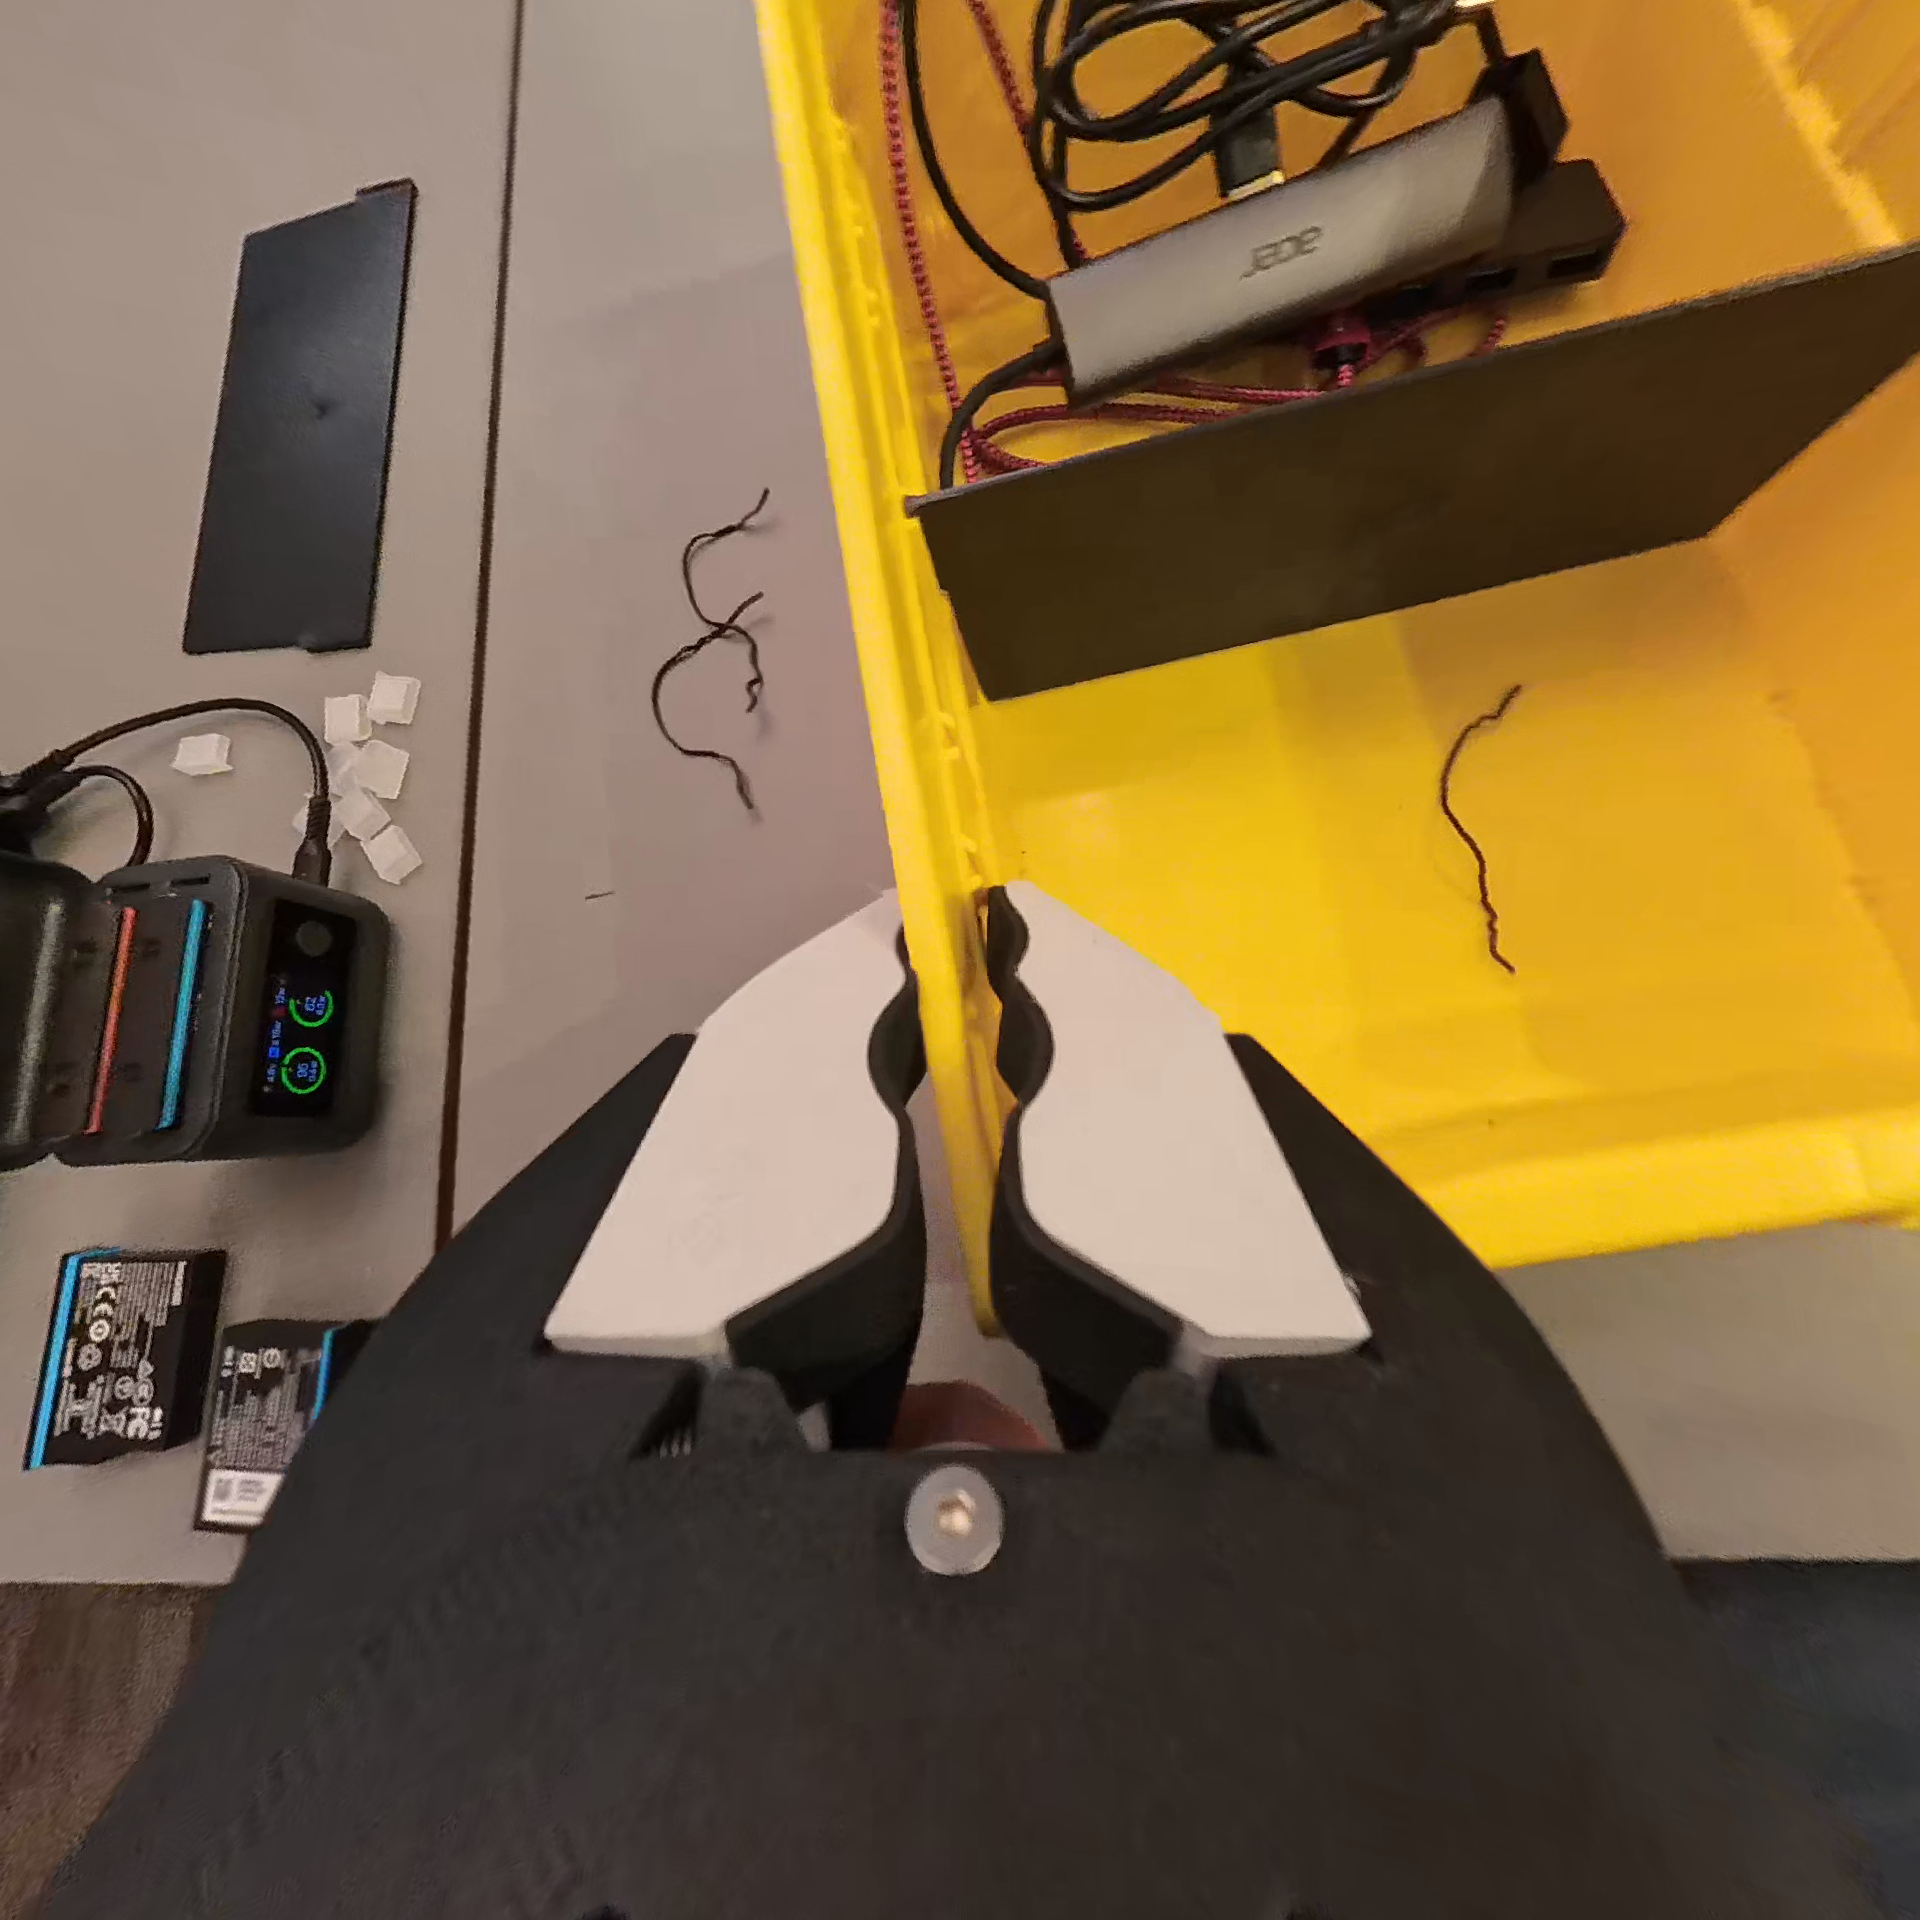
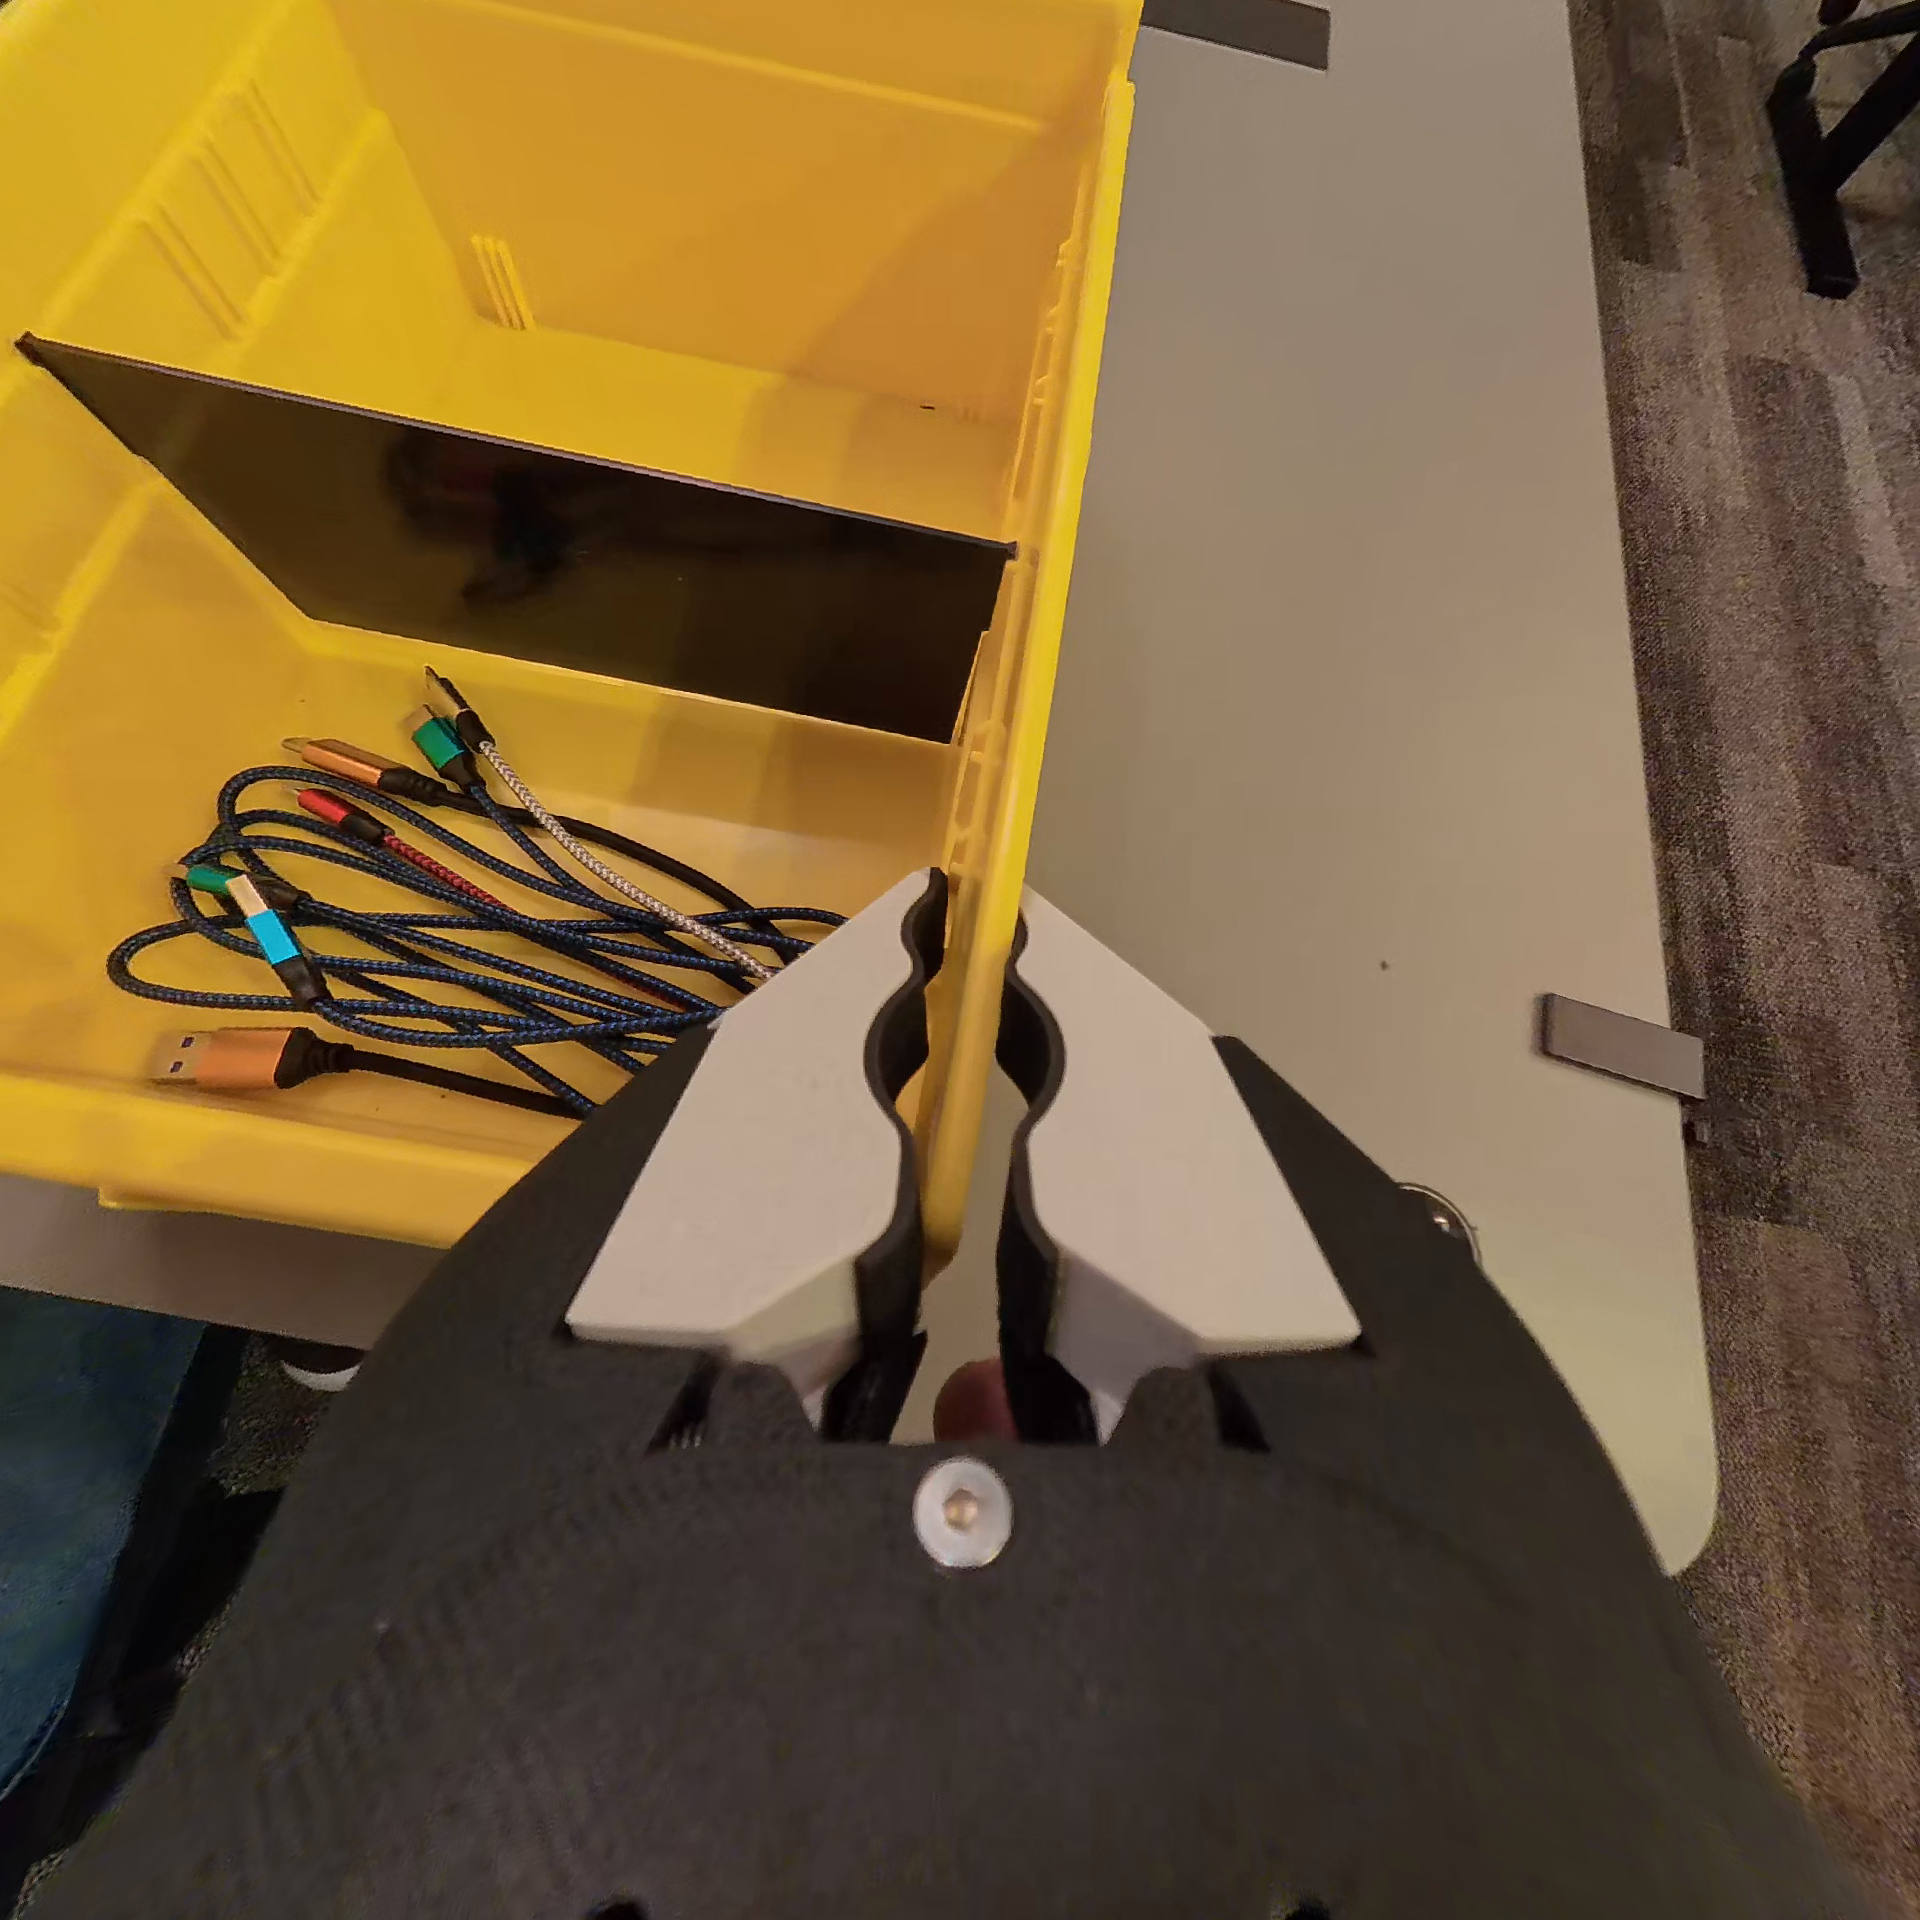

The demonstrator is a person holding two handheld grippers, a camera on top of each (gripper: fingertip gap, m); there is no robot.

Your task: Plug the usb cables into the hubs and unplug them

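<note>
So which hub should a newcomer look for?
Start at the yellow bin, gripped by both grippers. Behind its black divider lies a tangle of black and maroon cables. On it rests the grey hub, pale and flat beside a black hub.

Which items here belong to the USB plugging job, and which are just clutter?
Job items: grey USB hub, black hub, braided USB cables, yellow bin, left gripper, right gripper.

Clutter: battery charger, loose batteries, white plastic caps, black threads.
</note>
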